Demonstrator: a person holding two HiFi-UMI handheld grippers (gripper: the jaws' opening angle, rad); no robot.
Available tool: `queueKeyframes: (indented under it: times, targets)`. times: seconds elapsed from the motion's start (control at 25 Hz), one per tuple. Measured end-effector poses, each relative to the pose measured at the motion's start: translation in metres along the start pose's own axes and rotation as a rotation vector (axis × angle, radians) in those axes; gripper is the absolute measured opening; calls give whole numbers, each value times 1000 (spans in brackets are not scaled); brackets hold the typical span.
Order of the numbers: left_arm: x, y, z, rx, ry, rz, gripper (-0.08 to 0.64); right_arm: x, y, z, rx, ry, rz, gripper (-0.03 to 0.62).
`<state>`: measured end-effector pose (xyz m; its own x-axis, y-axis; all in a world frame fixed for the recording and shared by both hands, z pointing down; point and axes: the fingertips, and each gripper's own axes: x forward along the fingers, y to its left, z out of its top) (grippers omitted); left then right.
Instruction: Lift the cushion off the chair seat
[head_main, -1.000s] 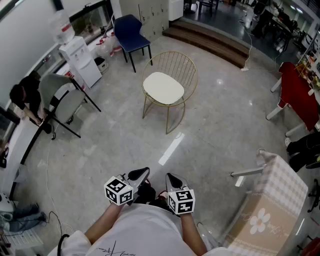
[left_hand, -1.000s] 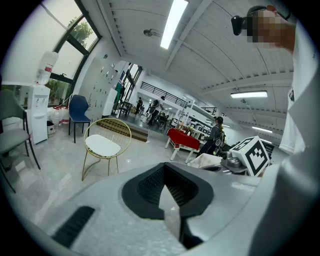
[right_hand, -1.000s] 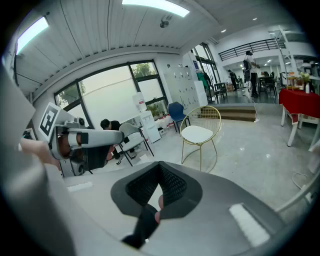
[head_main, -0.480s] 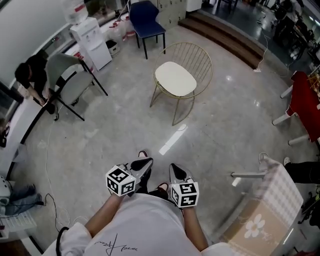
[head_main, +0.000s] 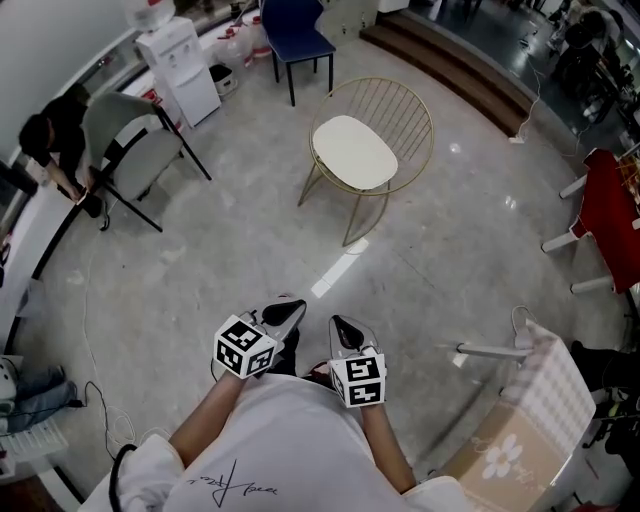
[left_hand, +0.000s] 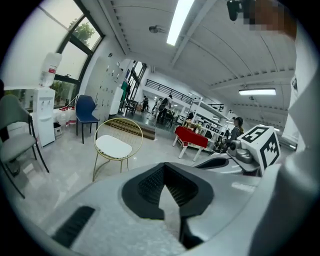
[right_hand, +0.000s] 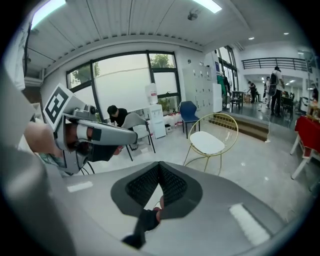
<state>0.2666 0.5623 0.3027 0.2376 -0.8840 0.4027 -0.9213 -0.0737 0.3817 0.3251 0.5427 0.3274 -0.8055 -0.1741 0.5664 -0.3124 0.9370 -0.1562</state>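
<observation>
A cream cushion (head_main: 353, 152) lies flat on the seat of a gold wire chair (head_main: 400, 105) standing on the grey floor, up the middle of the head view. The cushion (left_hand: 113, 146) also shows in the left gripper view and again (right_hand: 207, 142) in the right gripper view. Both grippers are held close to the person's body, well short of the chair. My left gripper (head_main: 296, 305) is shut with nothing in it. My right gripper (head_main: 338, 325) is shut and empty too, side by side with the left.
A blue chair (head_main: 296, 32) stands behind the gold one. A grey folding chair (head_main: 135, 150) and a crouching person (head_main: 52, 145) are at the left, with a white water dispenser (head_main: 186, 65). A checked-cloth piece (head_main: 540, 405) stands at the lower right, steps (head_main: 460, 70) at the back.
The person has walked forward: the chair and cushion sit closer and lower in the head view. Both grippers stayed shut, held together in front of the body.
</observation>
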Motion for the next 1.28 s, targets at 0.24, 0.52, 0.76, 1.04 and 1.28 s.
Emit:
queueKeyframes:
  times: [0.24,0.52,0.76,1.04,1.28]
  targets:
    - [11,46,22,-7,20,-22,5,41,-9,25,29,21,-16,8]
    - [21,95,60,-44,-5,-37,5,89,-19,64,68,23,-15,8]
    - [29,115,89,0,-44,-79,5,113,-14,119,91,-44,27,9]
    - [36,139,118,47,-49,-83,5,149,-8,172,114,-98,47,9]
    - [41,160,143,105,-86,-47,-9,172,-10,198,115,-143,-15,4]
